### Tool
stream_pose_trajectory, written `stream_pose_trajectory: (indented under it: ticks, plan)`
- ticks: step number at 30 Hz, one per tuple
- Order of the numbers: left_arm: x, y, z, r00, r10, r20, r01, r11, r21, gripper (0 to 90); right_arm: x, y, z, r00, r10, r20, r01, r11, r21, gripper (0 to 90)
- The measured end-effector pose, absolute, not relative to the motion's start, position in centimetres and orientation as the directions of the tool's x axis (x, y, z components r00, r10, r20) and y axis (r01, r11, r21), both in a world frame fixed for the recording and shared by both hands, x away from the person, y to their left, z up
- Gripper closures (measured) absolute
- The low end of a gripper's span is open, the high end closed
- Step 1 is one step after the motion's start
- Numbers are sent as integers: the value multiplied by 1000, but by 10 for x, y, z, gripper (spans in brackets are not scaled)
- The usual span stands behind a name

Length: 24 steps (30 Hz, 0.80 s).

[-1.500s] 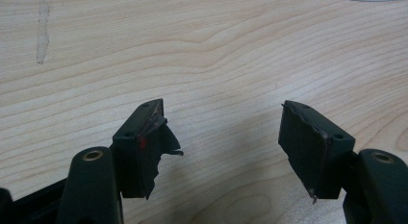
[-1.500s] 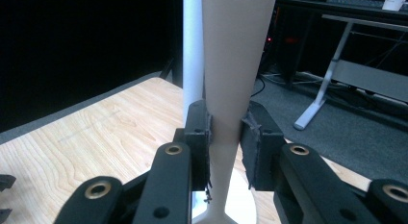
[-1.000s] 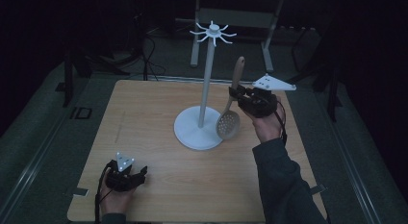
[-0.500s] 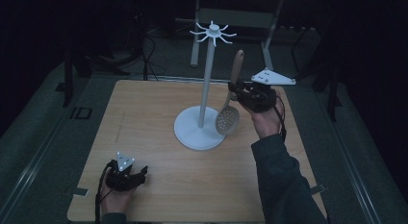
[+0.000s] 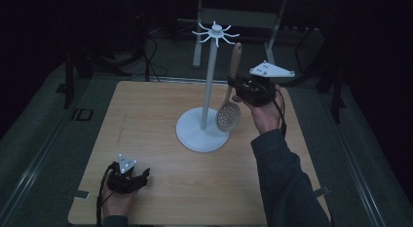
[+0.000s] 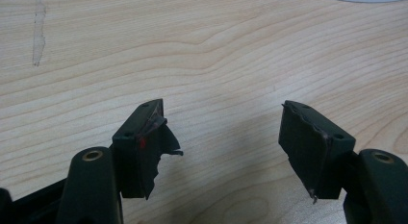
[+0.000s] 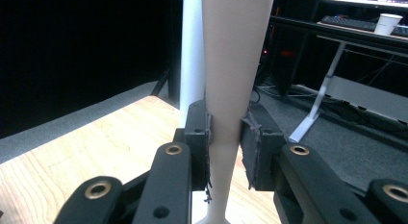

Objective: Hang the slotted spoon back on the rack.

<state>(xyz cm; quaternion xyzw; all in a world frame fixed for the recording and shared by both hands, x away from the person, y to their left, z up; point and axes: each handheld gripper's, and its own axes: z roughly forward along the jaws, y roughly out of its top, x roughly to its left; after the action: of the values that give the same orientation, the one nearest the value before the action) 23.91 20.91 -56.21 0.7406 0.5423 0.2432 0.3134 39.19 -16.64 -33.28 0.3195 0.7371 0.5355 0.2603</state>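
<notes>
Right gripper point(image 5: 237, 86) clenched on the handle of a slotted spoon point(image 5: 228, 115), held off the table point(image 5: 146, 120) just beside the pole of the white hook stand point(image 5: 207, 90). Spoon pale wood or plastic, hard to say in this dim light; handle tapers upward, round perforated bowl hangs low. Left gripper point(image 6: 221, 137) released, jaws apart over bare tabletop.

I see a pale wooden counter point(image 5: 160, 139) with a long scuff mark point(image 6: 38, 34) in its grain; beyond it, a paper cup point(image 7: 387, 23) sits beside a keyboard point(image 7: 346, 23) on a desk.
</notes>
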Motion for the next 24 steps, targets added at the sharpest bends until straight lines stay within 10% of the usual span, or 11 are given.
stream_pose_trajectory:
  ticks: [24]
  plan:
    - [239,210,-562,294,956,19,650,-214,729,336,405,-153,-329,-669,744,-10,231,221,948,743]
